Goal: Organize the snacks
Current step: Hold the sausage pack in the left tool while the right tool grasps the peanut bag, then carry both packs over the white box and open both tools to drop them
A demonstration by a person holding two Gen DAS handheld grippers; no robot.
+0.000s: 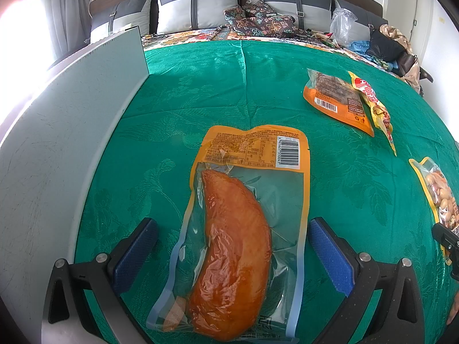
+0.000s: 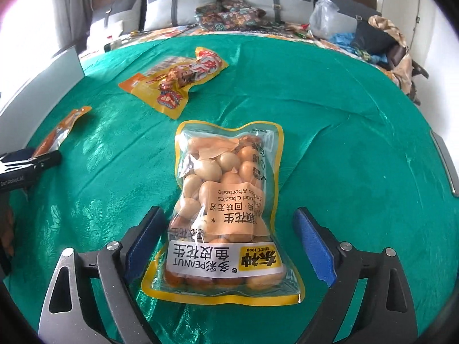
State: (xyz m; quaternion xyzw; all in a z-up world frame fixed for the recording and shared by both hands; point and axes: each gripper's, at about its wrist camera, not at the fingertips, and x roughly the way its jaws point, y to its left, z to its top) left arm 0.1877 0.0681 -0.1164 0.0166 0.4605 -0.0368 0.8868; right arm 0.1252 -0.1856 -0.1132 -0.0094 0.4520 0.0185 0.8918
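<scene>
Both claws gape: the right claw (image 2: 229, 246) may skid the slick peanut bag (image 2: 226, 212) toward 12 o'clock; the left claw (image 1: 232, 255) straddles the meat pouch (image 1: 243, 229).

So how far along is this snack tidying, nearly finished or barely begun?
It looks early. Nothing sits visibly sorted: two packets, an orange one and a yellow one, lie overlapping on the green cloth. The left hand-held gripper is open around a meat packet, and the right hand-held gripper is open around a peanut bag. Neither is gripped. All four are still to be arranged.
</scene>
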